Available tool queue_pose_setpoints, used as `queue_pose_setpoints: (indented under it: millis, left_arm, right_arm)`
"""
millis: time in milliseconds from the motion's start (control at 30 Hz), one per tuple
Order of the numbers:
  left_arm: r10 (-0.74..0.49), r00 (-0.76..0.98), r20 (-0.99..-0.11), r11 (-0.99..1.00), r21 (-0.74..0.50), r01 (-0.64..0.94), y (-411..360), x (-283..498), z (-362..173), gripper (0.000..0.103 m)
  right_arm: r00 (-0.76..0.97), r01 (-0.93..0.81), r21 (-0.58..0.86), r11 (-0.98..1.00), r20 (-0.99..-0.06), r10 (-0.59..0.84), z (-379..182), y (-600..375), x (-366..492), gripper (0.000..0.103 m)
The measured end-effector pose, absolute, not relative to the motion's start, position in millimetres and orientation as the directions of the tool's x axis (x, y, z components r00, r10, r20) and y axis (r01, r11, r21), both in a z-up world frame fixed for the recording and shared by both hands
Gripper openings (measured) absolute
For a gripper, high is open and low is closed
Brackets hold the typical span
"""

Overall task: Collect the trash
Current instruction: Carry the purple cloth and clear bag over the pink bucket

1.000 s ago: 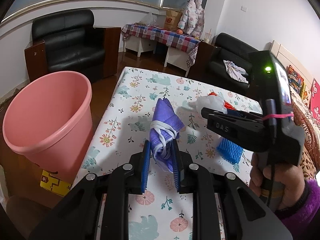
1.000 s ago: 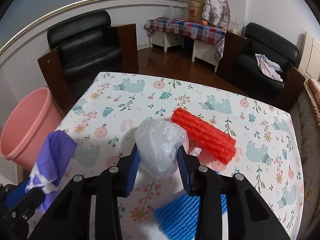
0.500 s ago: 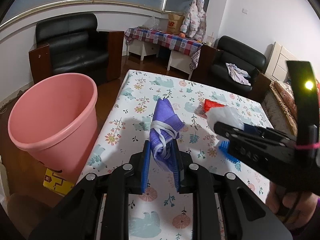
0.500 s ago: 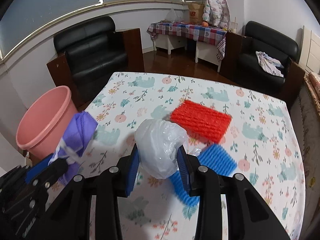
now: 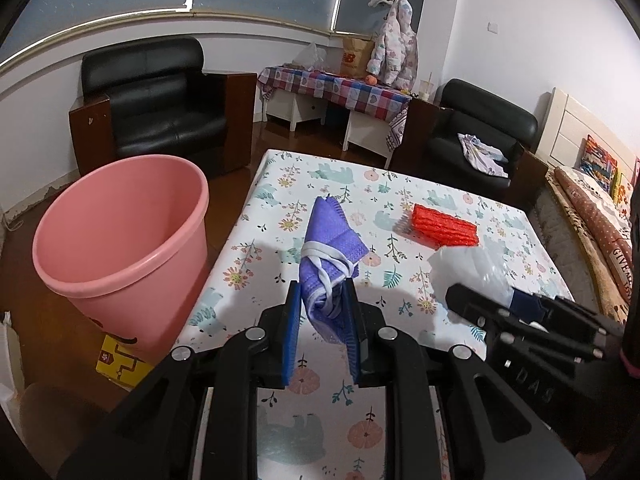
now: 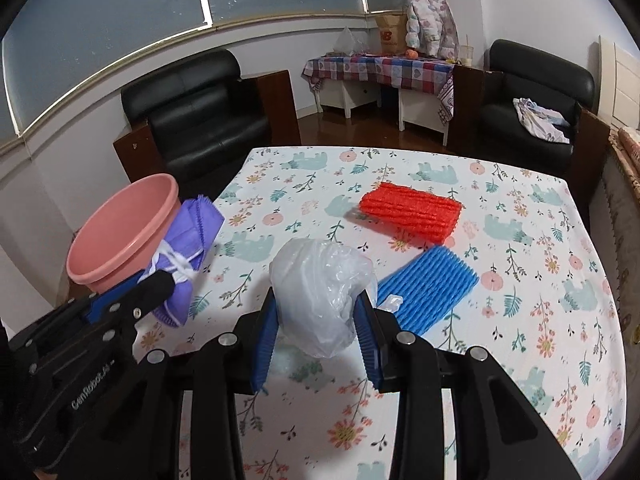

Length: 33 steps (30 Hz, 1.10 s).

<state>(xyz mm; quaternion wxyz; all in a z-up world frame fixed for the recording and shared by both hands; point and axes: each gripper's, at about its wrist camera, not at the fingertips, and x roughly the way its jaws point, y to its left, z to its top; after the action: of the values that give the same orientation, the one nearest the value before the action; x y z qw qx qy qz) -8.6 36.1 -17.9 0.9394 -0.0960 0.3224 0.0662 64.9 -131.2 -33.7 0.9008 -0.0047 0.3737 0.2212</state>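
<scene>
A crumpled purple face mask (image 5: 326, 264), wound round with its white ear loops, stands up between the blue pads of the left gripper (image 5: 322, 328), raised above the near left part of the floral tablecloth (image 5: 320, 432). Right of it, a balled clear plastic bag (image 6: 320, 292), milky and wrinkled, bulges out between the blue pads of the right gripper (image 6: 316, 344), also lifted off the cloth. Farther out lie a red ribbed foam net (image 6: 410, 214) and, nearer and just beside it, a blue ribbed foam net (image 6: 428, 286), both flat on the table. A pink plastic bucket (image 5: 120, 252) stands on the floor off the table's left edge, partly over a yellow box (image 5: 118, 362).

In the left wrist view the blue net is hidden behind the right gripper's black body. The bucket's bottom cannot be seen in either view.

Both tools are closed only partway: the left one's pads press on the mask, the right one's on the bag, wider apart.
</scene>
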Motion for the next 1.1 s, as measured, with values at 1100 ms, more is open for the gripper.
queue_pose_setpoints:
  millis: [1100]
  left_arm:
    - [0.196,0.839,-0.508,0.958,-0.084,-0.275,59.3,-38.6,5.2,0.020]
  right_arm:
    - [0.653,-0.483,0.141,0.864,-0.600,0.462,-13.4,-112.0,34.6,0.037]
